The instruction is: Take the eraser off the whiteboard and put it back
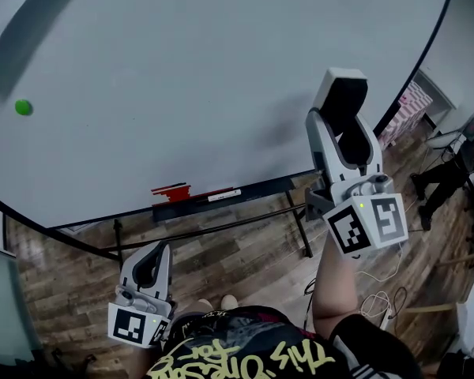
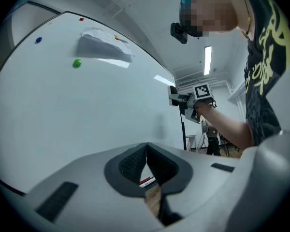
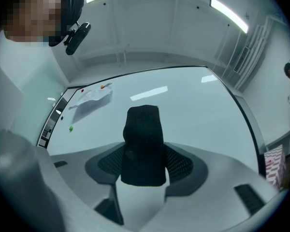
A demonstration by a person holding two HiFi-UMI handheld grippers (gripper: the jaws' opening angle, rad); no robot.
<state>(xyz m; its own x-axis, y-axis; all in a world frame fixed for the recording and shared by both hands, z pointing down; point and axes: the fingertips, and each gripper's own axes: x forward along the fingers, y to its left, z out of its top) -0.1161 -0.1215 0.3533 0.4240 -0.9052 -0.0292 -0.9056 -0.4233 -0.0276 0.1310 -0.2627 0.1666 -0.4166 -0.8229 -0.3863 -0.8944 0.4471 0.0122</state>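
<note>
First, the green magnet [image 1: 23,107]: we see it stuck on the far left of the whiteboard [image 1: 182,77], well apart from both our grippers. It has no part in this job.
Sheet of paper [image 2: 104,42]: it is stuck high on the board, near the magnet and out of our way.
Left gripper [image 1: 156,251]: we hold it low, under the board's bottom edge. Its two jaws are pressed together with nothing between them. We think it waits down there because one eraser needs only one gripper.
Marker tray [image 1: 221,200]: it runs under the board's bottom edge, and red markers [image 1: 172,190] lie on it. It keeps the pens close for anyone who wants to write.
Eraser [image 1: 341,89]: it is dark with a pale edge. It sits in our right gripper, up in front of the right part of the board. It is near the board, but we cannot tell if it touches.
Right gripper [image 1: 344,129]: its jaws squeeze the eraser's two sides, and the eraser's end sticks out past the tips. We think this grip leaves the end free to meet the board first.
Where the job is: the eraser is in our grip, not sitting on the board by itself, so we think putting it back is not yet done.
Far right: another person [image 1: 434,188] stands on the wood floor, well apart from us.
</note>
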